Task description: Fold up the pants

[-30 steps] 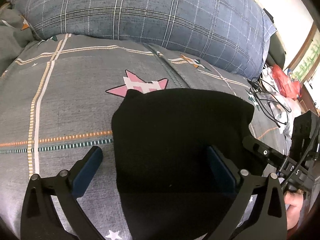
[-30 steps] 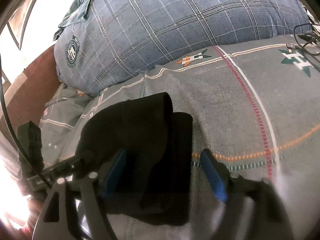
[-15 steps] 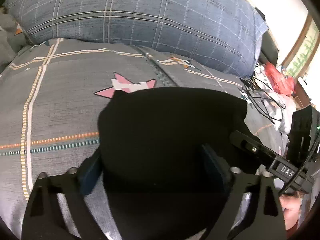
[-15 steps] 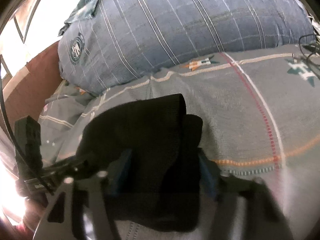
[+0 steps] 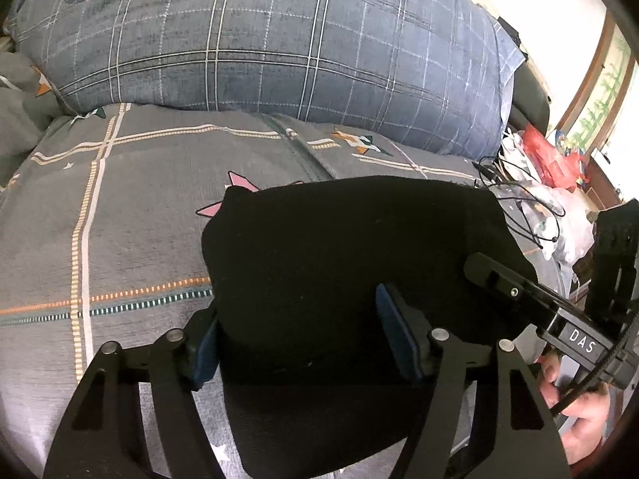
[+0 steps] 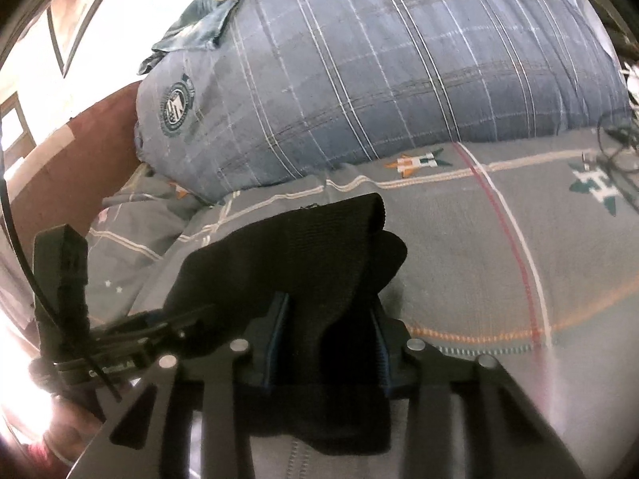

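The black pants point(image 5: 351, 263) lie folded into a thick wad on the grey patterned bed cover point(image 5: 120, 207). My left gripper point(image 5: 303, 343) straddles the wad's near left part, blue pads against the cloth on both sides. My right gripper point(image 6: 325, 343) has closed in on the wad's right edge point(image 6: 303, 263), where a fold of cloth stands up between its pads. In the left wrist view the right gripper's finger point(image 5: 519, 295) presses on the pants from the right.
A big blue plaid pillow point(image 5: 255, 40) lies across the back of the bed. Black cables point(image 5: 519, 199) and plastic bags point(image 5: 555, 159) pile up at the right bed edge. A rumpled grey quilt point(image 6: 135, 223) lies at the left.
Both grippers have closed from wide open onto the pants. The wad's right edge has bunched up and lifted between the right pads.
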`<state>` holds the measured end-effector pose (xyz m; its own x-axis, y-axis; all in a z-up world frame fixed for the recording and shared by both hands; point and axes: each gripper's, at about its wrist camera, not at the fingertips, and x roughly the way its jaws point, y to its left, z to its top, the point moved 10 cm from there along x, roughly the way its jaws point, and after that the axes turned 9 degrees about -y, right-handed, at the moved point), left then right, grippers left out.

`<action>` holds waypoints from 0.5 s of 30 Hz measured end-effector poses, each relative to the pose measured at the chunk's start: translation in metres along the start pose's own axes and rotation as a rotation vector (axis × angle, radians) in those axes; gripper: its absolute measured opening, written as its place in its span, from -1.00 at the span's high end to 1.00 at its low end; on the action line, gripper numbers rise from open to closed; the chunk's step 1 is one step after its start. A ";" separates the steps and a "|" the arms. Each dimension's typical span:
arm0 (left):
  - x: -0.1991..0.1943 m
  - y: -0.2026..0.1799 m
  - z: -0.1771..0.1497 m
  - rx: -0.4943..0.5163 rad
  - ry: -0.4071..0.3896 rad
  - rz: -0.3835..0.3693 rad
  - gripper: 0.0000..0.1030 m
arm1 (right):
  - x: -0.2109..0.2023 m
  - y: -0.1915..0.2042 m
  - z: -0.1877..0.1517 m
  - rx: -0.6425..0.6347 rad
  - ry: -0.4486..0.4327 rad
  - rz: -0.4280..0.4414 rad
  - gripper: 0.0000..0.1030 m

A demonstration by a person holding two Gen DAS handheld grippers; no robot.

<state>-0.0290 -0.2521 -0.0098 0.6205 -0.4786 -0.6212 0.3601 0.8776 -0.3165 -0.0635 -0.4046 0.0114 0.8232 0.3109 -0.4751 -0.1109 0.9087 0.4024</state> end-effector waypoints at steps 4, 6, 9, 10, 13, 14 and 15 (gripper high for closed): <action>-0.003 0.002 0.001 -0.002 -0.005 0.005 -0.36 | 0.001 0.004 0.000 -0.010 0.006 -0.001 0.28; -0.005 0.002 0.003 0.002 -0.009 0.008 -0.36 | 0.000 0.004 0.000 0.001 0.005 -0.001 0.28; -0.009 0.003 0.008 0.003 -0.017 0.006 -0.34 | 0.001 0.007 0.001 0.015 0.003 0.006 0.28; -0.011 0.005 0.012 -0.001 -0.023 0.006 -0.33 | 0.001 0.008 0.002 0.016 0.002 0.008 0.28; -0.017 0.010 0.024 -0.001 -0.041 0.004 -0.33 | 0.002 0.016 0.011 0.014 -0.014 0.022 0.28; -0.021 0.013 0.032 0.002 -0.056 0.009 -0.33 | 0.002 0.021 0.017 0.009 -0.025 0.032 0.28; -0.023 0.014 0.037 0.006 -0.064 0.013 -0.33 | 0.004 0.026 0.022 0.005 -0.032 0.041 0.28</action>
<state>-0.0125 -0.2295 0.0265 0.6683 -0.4679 -0.5784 0.3557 0.8838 -0.3040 -0.0510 -0.3859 0.0377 0.8356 0.3384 -0.4326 -0.1418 0.8939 0.4253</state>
